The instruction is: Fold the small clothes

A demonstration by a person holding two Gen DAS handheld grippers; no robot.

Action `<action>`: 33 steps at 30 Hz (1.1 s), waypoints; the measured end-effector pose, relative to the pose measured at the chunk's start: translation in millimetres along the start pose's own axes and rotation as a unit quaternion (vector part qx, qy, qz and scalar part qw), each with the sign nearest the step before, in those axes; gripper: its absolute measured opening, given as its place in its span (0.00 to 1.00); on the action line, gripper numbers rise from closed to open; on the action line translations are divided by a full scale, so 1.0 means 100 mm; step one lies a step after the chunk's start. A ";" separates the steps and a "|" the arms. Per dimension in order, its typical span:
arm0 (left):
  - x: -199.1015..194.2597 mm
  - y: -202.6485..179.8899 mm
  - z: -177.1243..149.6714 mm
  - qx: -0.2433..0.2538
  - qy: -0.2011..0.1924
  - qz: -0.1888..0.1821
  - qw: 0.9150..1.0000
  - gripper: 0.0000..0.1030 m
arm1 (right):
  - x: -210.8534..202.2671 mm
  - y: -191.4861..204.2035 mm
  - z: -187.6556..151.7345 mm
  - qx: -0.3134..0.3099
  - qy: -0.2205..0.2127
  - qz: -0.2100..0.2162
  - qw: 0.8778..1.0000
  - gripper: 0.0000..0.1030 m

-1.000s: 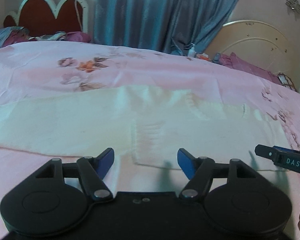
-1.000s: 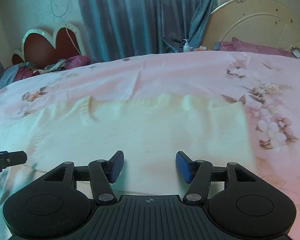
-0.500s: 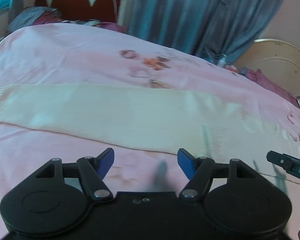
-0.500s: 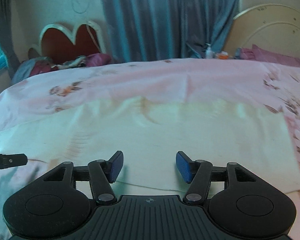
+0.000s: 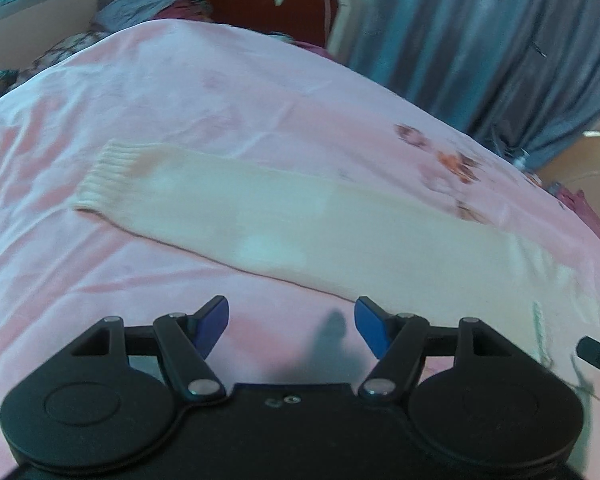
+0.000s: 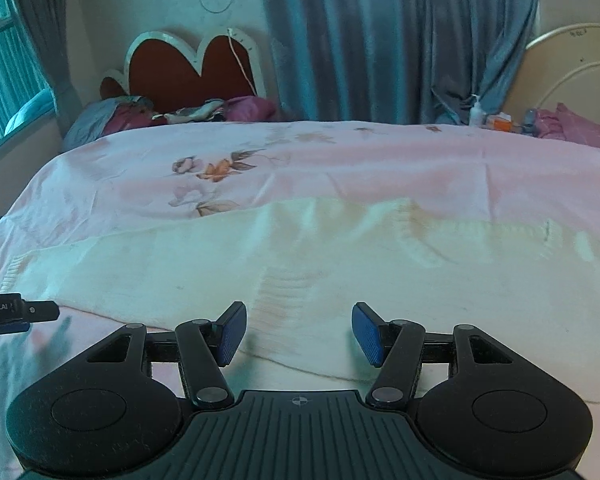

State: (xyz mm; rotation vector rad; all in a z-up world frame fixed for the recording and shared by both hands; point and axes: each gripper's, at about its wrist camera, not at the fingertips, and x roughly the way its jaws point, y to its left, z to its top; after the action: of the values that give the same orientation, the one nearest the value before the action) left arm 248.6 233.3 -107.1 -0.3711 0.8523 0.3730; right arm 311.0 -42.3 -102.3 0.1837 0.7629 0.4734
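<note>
A cream knitted sweater (image 6: pixel 340 256) lies flat on the pink floral bedsheet (image 6: pixel 340 152). In the left wrist view its long sleeve (image 5: pixel 300 224) stretches left and ends in a ribbed cuff (image 5: pixel 104 176). My left gripper (image 5: pixel 290 326) is open and empty, over bare sheet just in front of the sleeve's near edge. My right gripper (image 6: pixel 298 334) is open and empty, over the sweater's near hem. The left gripper's tip shows at the left edge of the right wrist view (image 6: pixel 16 312). The right gripper's tip shows at the right edge of the left wrist view (image 5: pixel 598 354).
A red scalloped headboard (image 6: pixel 192 68) and piled bedding (image 6: pixel 172 114) stand at the far left. Grey-blue curtains (image 6: pixel 380 40) hang behind the bed. A cream curved bed end (image 6: pixel 572 68) and small bottles (image 6: pixel 476 110) are at the far right.
Both grippers have swung left. The left wrist view now looks along the sleeve to its cuff instead of at the sweater's body. Both stay open and empty.
</note>
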 end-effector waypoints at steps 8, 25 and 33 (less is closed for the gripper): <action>0.07 0.42 0.09 -0.044 0.000 0.008 0.999 0.66 | 0.26 0.05 -0.06 -0.009 0.027 -0.024 0.999 0.56; 0.38 0.86 0.33 -0.190 -0.066 -0.029 0.979 0.21 | 0.31 0.01 -0.14 -0.004 0.033 -0.015 0.999 0.57; 0.12 0.58 0.39 -0.114 -0.128 -0.026 0.985 0.03 | 0.32 -0.02 -0.13 -0.002 0.032 -0.002 0.999 0.57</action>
State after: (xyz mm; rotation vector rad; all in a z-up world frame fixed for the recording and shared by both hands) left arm 254.2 304.0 -102.9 -0.5432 0.5481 0.4606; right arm 322.4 -28.7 -131.5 0.1650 0.8246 0.4793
